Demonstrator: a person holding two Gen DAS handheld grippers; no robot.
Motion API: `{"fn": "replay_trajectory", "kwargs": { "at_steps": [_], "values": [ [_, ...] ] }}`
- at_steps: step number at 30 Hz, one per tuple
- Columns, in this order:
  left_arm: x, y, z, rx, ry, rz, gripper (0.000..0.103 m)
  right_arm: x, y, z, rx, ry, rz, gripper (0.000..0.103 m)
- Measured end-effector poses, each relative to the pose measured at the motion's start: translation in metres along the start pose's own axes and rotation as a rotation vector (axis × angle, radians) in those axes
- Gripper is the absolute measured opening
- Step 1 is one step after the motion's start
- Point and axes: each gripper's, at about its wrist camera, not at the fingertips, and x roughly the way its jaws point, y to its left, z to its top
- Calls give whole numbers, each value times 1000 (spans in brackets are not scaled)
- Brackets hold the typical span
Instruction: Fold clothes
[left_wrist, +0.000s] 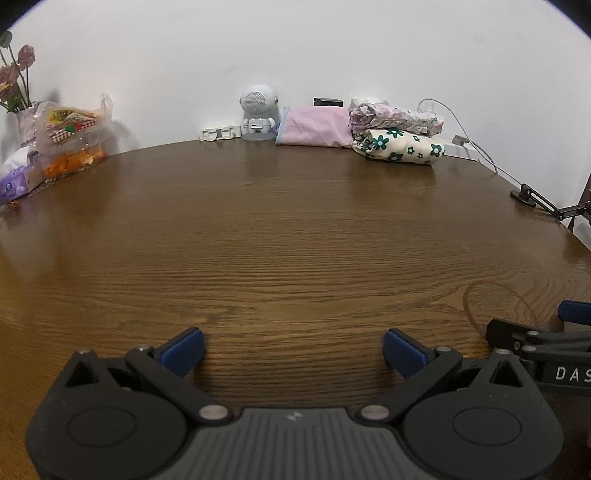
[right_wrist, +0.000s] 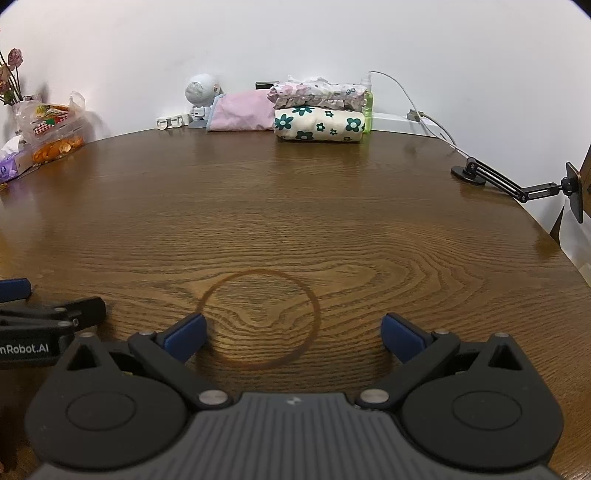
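While both claws sit spread and empty, left claw (left_wrist: 293, 349), right claw (right_wrist: 293, 334), folded clothes (right_wrist: 319, 110) far across counter (right_wrist: 295, 206), bottle (right_wrist: 367, 110) half hidden behind.

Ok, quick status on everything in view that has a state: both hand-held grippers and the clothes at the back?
Left hand-held gripper: open, empty, low over the table.
Right hand-held gripper: open, empty, over the ring stain.
Green-flower garment: folded, bottom of stack.
Purple-flower garment: folded, on top of it.
Pink garment: folded, leaning beside the stack.
Snack bag: crumpled, on the orange packet.
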Motion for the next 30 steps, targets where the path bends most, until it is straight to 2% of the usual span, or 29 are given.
{"fn": "replay_trajectory", "kwargs": {
  "at_steps": [7, 20, 30],
  "values": [
    [-1, -5, 0, 15, 0, -13, 103, 0, -1, 0, 0, 0, 0, 102],
    [-2, -7, -1, -34, 0, 51, 103, 0, 0, 1, 5, 0, -1, 102],
    [-4, -6, -2, -35, 0, 43, 103, 0, 0, 1, 9, -2, 0, 102]
  ]
}}
